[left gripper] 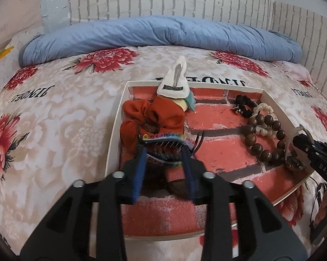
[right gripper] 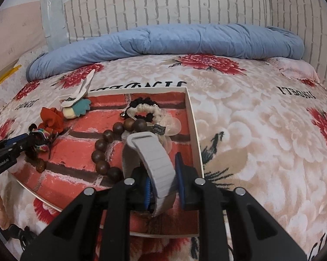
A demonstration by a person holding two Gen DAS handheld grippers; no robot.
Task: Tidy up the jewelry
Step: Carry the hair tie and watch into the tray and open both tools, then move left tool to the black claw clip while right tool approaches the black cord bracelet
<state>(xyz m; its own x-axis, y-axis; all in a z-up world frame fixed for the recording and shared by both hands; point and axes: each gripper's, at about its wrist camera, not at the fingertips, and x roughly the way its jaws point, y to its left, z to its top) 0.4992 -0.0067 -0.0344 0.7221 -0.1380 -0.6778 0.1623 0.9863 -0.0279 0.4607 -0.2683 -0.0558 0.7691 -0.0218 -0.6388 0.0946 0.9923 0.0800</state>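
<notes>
two grippers reach into a flat white tray (left gripper: 117, 117) with a red brick floor that lies on a flowery bed cover (left gripper: 54, 113). the left gripper (left gripper: 163, 150) is at the tray's left side, and its blue pads pinch a comb clip (left gripper: 163, 140) with rainbow trim and metal teeth. just past the clip sits an orange scrunchie (left gripper: 150, 117), touching it. a white pointy clip (left gripper: 174, 80) leans over the tray's far edge. the right gripper (right gripper: 163, 174) is near the tray's right edge, and a gray watch band (right gripper: 150, 158) loops up between its pads; i cannot tell if the pads squeeze it. just left of the band is a brown bead bracelet (right gripper: 106, 150). farther in lie a cream scrunchie (right gripper: 146, 111) and a black scrunchie (right gripper: 141, 102), touching each other. a blue blanket (right gripper: 163, 41) is rolled up along the bed's far edge.
</notes>
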